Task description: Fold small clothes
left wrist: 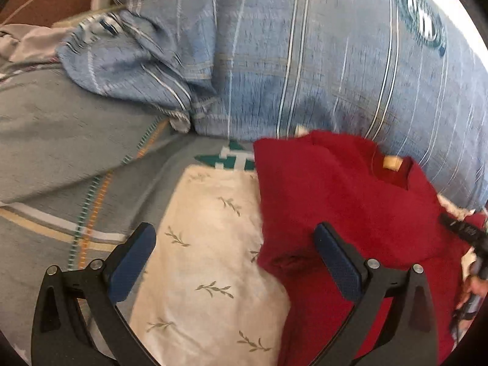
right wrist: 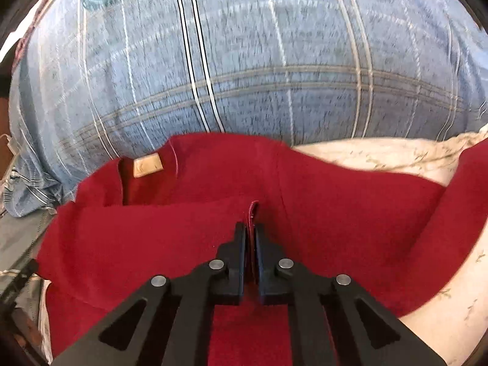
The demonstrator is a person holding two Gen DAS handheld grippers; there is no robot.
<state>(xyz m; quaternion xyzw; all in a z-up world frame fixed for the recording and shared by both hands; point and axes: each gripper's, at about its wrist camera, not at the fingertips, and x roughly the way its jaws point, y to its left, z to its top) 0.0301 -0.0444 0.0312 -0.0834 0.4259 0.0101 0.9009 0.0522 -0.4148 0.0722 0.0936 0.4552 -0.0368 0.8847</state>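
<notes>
Bed below, my right gripper pinches the shirt hem, left gripper spread; I should lift evenly, keeping the fold straight.

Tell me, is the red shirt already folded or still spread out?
Partly folded. One edge of the red shirt is doubled over its body, pinched in the shut right gripper. The neck label still shows.
</notes>
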